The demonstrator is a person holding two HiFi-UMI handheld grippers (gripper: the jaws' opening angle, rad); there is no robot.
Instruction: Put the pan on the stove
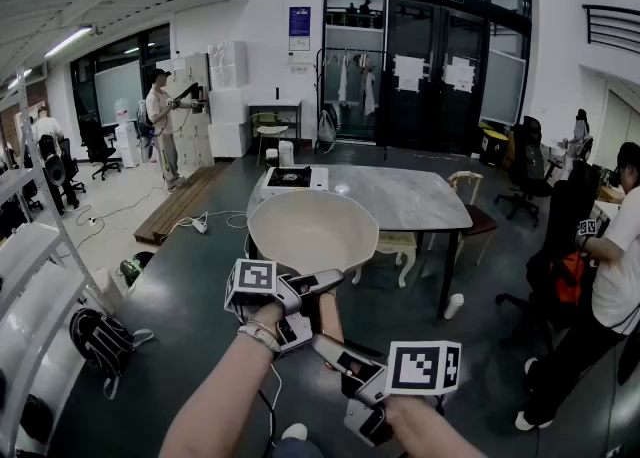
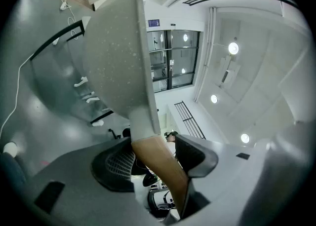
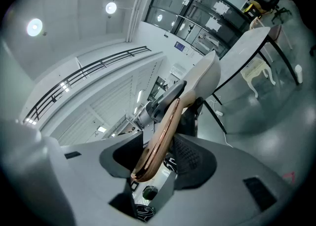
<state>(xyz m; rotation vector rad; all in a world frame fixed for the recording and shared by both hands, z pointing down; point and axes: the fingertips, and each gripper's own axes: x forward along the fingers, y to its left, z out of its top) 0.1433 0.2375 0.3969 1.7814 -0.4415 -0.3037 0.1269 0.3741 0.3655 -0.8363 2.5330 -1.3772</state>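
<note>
A cream pan (image 1: 312,230) with a wooden handle (image 1: 330,318) hangs in the air in front of me, tilted so its bowl faces me. My left gripper (image 1: 316,287) is shut on the handle close to the bowl. My right gripper (image 1: 330,348) is shut on the handle's end. In the left gripper view the pan's speckled underside (image 2: 117,47) rises from the handle (image 2: 159,167) between the jaws (image 2: 155,152). In the right gripper view the handle (image 3: 164,133) runs out between the jaws (image 3: 160,147). The portable stove (image 1: 290,178) sits on the far left end of the table (image 1: 405,198), beyond the pan.
A cream chair (image 1: 395,244) stands under the table and a wooden one (image 1: 470,208) at its right end. A person in a white shirt (image 1: 612,281) sits at the right, and another person (image 1: 160,121) stands far left. Shelving (image 1: 30,286) and a backpack (image 1: 100,338) are at my left.
</note>
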